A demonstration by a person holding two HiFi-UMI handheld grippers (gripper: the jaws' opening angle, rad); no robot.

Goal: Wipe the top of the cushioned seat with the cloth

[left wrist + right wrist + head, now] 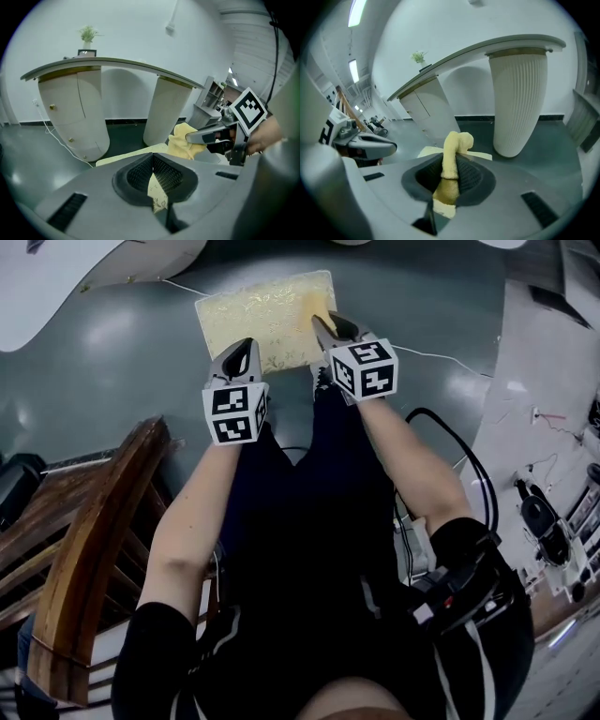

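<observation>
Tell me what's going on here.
A person holds a gripper in each hand over a yellow cushioned seat lying on the grey floor. The right gripper is shut on a yellow cloth at the seat's near right corner. The left gripper is shut on the seat's near edge, apparently to steady it.

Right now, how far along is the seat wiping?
Done: right gripper is shut on the yellow cloth at the near edge of the cushioned seat. In hand: left gripper pinches that edge, seemingly steadying it. Left: the wiping; the cloth sits bunched in the jaws, not spread on the top.
</observation>
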